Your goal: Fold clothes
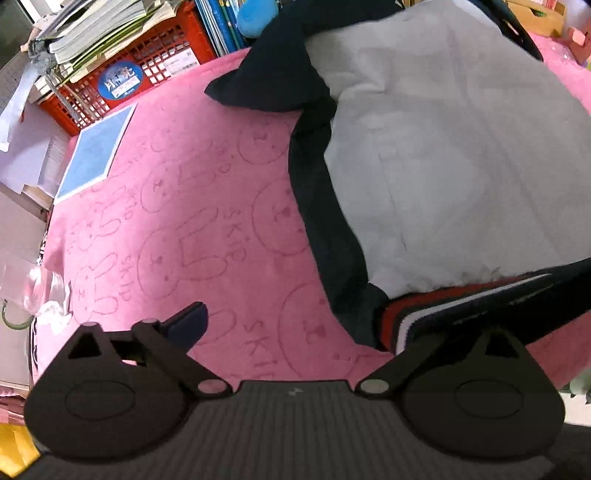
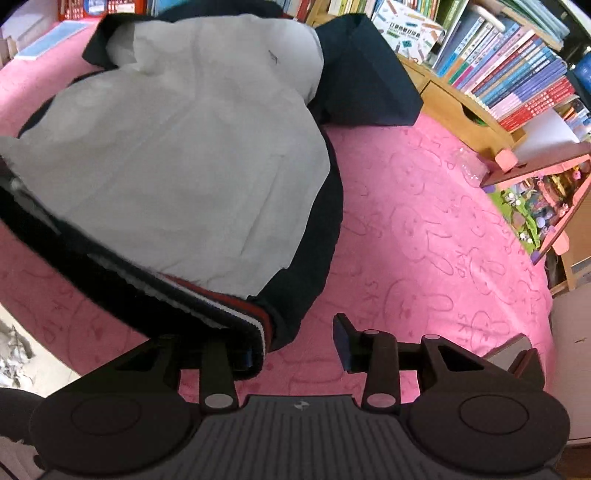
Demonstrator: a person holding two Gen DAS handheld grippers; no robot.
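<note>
A pink blanket [image 1: 207,192] printed with rabbit outlines and the word "SKIP" covers the surface; on it lies a jacket [image 1: 461,147], pale grey lining upward with navy edges, its red, white and navy striped hem [image 1: 402,325] at the near edge.

The left view alone shows a red crate [image 1: 122,70] stacked with papers and bearing a round blue sticker whose writing is too blurred to read, a blue booklet [image 1: 96,151] at the blanket's far left edge, and a blue soft toy [image 1: 255,16]. The right view alone shows a wooden bookshelf [image 2: 513,70] packed with books and a pink toy house [image 2: 543,195] past the right edge.

The left hand-held gripper [image 1: 314,328] stands wide open, holding nothing; its right finger is hidden at the hem. The right hand-held gripper [image 2: 295,349] is partly open; the hem's corner lies against its left finger, the right finger [image 2: 341,343] apart from it, so nothing is clamped.
</note>
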